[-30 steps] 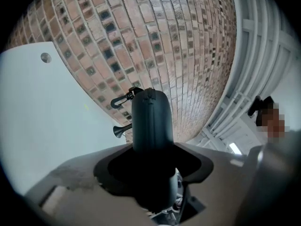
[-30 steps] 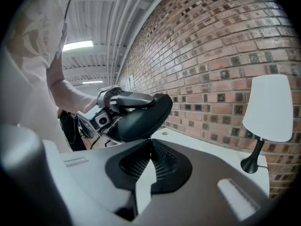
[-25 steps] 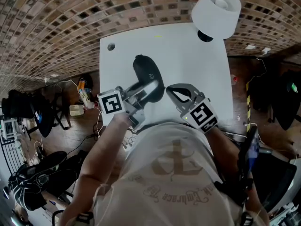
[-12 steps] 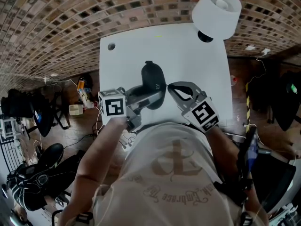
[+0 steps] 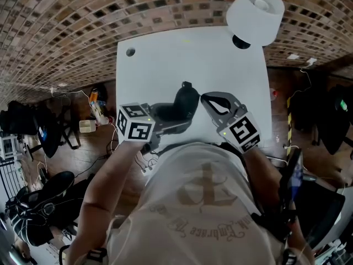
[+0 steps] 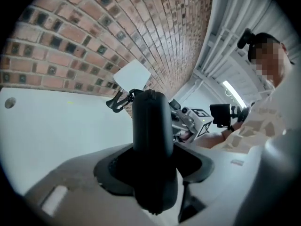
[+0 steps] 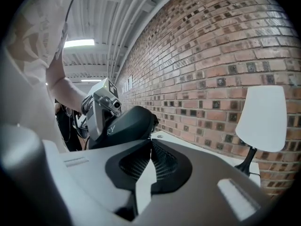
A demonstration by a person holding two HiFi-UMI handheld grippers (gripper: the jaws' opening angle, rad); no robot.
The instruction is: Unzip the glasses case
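Black padding lines the left gripper (image 6: 153,173), whose jaws stand wide apart and clamp the middle of the dark glasses case (image 6: 151,126). The case rises on end between them. This view alone shows the case edge-on, with the right gripper (image 6: 190,121) just behind it.

In the right gripper view the jaws are pressed together, tips (image 7: 150,142) right at the near end of the case (image 7: 124,124). Whether they pinch a zip tab cannot be told. Only this view shows pale lettering on the side of the case, too small to read.

From the head view, the case (image 5: 185,101) sits tilted between the left gripper (image 5: 175,117) and the right gripper (image 5: 204,99), over the near half of the white table (image 5: 165,59). Only here do the cluttered floor, with its shoes (image 5: 38,203) and cables, and the person's pale shirt (image 5: 204,203) appear.

Counts:
- One case.
- Two grippers.
- Two marker cubes, left (image 5: 136,127) and right (image 5: 241,132).
- One table with one round hole (image 5: 130,52) near its far left corner.
- One white lamp (image 5: 255,12) at the far right corner.
- One brick wall (image 5: 83,15) behind.
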